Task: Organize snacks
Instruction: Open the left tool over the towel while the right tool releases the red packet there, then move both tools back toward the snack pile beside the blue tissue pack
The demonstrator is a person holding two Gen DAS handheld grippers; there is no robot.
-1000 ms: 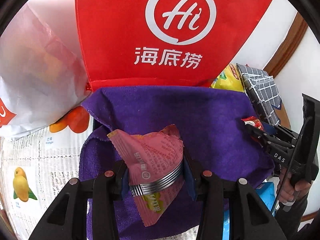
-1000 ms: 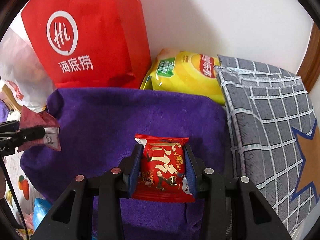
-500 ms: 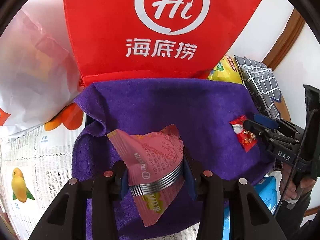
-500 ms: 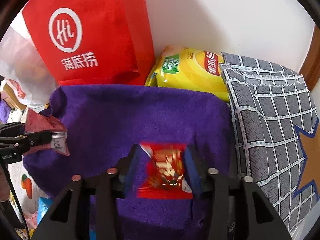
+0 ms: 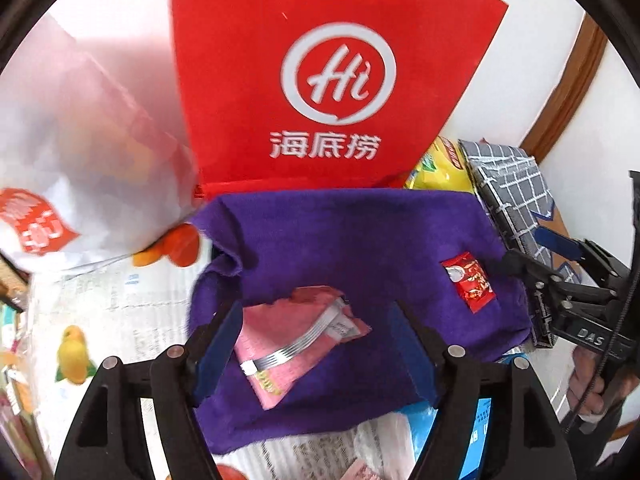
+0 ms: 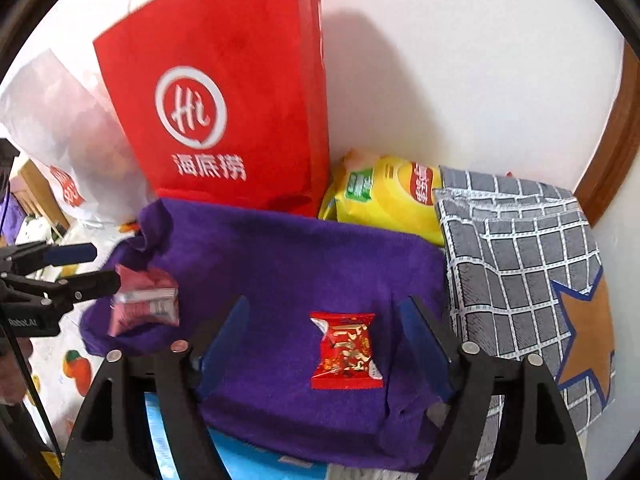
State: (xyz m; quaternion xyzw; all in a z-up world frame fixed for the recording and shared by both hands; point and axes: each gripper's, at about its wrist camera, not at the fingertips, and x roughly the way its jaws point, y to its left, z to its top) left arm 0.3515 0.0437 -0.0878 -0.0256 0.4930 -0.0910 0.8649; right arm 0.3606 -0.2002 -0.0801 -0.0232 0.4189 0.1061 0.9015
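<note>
Right wrist view: red snack packet (image 6: 346, 351) lies on purple cloth (image 6: 280, 264) between opening, empty jaws

My left gripper (image 5: 316, 344) is matte black plastic with blue pads (image 5: 218, 350) inside each finger and round silver screws along the top. The right gripper (image 6: 326, 344) matches it (white lettering marks its side in the left view). A thin black cable (image 5: 612, 328) runs behind it past my hand (image 5: 588, 384).

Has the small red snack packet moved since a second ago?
Yes. The small red foil snack packet has left the right tongs, whose jaws are opening, and now lies flat on the purple cloth.
</note>
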